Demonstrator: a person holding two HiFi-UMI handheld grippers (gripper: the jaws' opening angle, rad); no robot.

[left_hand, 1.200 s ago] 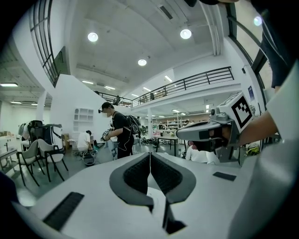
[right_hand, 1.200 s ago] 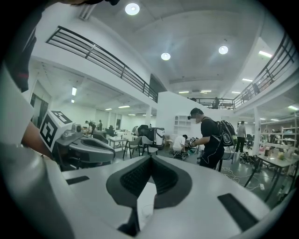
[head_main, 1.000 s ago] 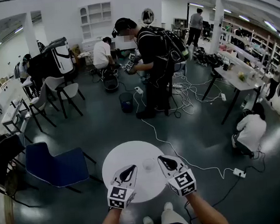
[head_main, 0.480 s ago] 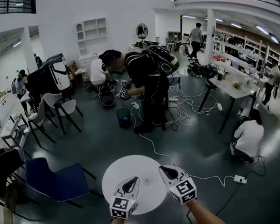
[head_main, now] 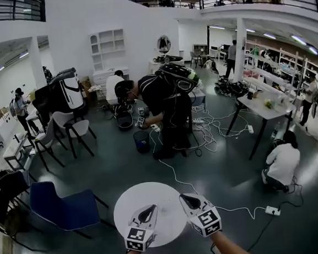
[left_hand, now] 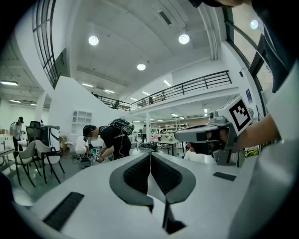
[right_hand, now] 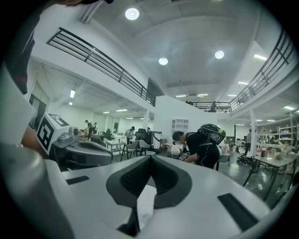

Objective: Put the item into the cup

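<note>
- Head view: the left tongs (head_main: pixel 148 209) and right tongs (head_main: pixel 187 198) hover over the round white surface (head_main: pixel 131 201). I see no item anywhere, so the task looks barely begun.
- Left gripper view: the left tongs are pressed together with nothing between them.
- Right gripper view: the right tongs are likewise together and empty. The clear cup (right_hand: pixel 145 213) stands on the surface just below them.

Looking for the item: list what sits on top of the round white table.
Only a clear cup shows on the table. The left gripper and right gripper hide its near part.
</note>
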